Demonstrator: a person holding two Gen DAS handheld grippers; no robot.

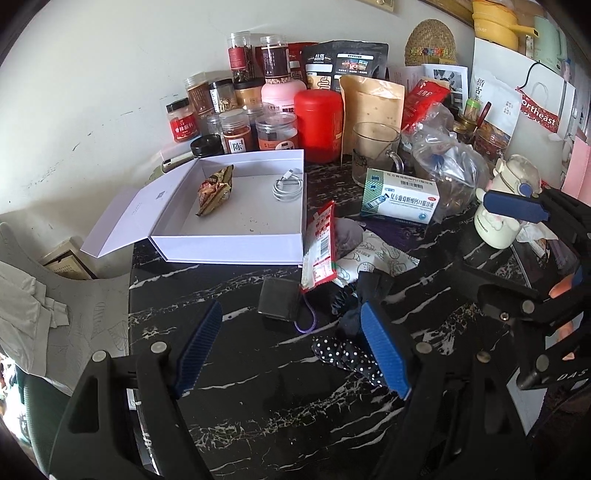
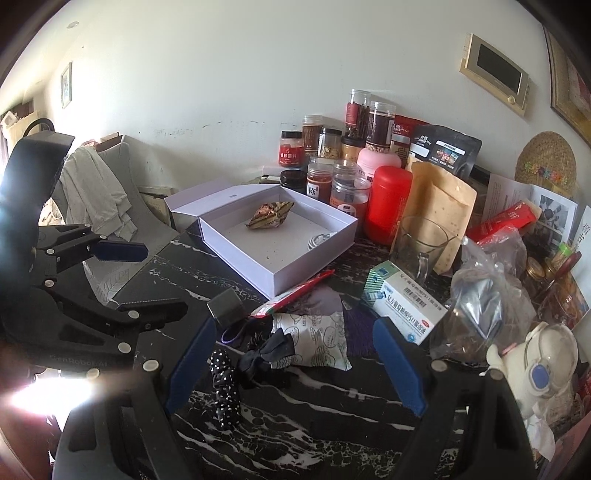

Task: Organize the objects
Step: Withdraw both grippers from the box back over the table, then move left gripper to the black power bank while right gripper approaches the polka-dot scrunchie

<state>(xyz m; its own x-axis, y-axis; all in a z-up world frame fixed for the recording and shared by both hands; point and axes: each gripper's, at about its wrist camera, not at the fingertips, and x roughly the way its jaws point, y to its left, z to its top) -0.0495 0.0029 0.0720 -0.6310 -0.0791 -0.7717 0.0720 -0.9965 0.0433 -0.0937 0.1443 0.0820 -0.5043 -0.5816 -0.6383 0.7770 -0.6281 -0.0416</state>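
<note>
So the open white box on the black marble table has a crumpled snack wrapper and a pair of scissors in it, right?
Not quite. The white box on the marble table holds the crumpled snack wrapper and a coiled white cable, not scissors. The left wrist view shows the coil plainly.

Rear of black marbled desk (image 1: 258,406), against scuffed white wall (image 2: 221,74): cluster of lidded jars (image 1: 236,136), mostly clear, red and brown contents. Red canister (image 1: 318,125) just beside jars. Black pouch (image 1: 347,61) upright behind kraft pouch (image 1: 371,110). Woven straw piece (image 2: 546,162) leaning at wall, coloured trim along lower edge. Wall panel (image 2: 495,70) with dark screen mounted above. Small framed picture (image 2: 66,85) further along wall. Grey chair (image 1: 92,332) beside desk, pale garment (image 2: 92,192) draped over backrest. Yellow pot (image 1: 495,22) high up, well apart from the chair.
</note>
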